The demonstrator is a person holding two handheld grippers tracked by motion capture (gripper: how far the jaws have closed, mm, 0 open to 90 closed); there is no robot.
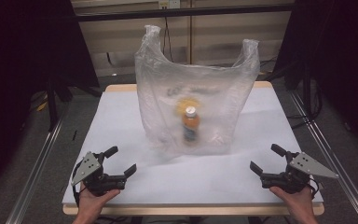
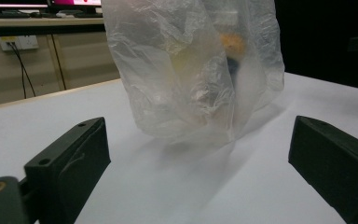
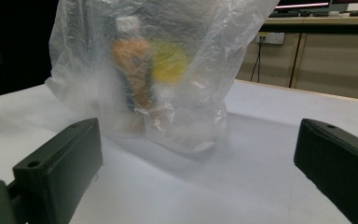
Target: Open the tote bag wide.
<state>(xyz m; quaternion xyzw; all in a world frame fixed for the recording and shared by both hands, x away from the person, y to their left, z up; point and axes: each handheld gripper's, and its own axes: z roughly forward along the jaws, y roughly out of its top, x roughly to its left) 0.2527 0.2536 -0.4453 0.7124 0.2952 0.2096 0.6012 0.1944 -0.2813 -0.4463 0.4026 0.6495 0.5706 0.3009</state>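
Both your left gripper (image 1: 120, 161) and right gripper (image 1: 266, 159) gape wide, empty; the plastic bag (image 1: 193, 88) stands upright dead ahead, midway between them.

A: The light is dim and soft; the white table (image 1: 121, 121) is brightest, and both sides go black.

B: The bag (image 1: 193, 93) looks hazy, its contents blurred, with a faint shadow at its base.

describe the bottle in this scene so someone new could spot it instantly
Start at the white table and find the tall clear plastic bag standing upright near its middle, handles up. Inside it, seen through the film, stands the bottle, upright at the bag's bottom. Its orange body and white cap set it apart from the blurry yellow item beside it in the bag.
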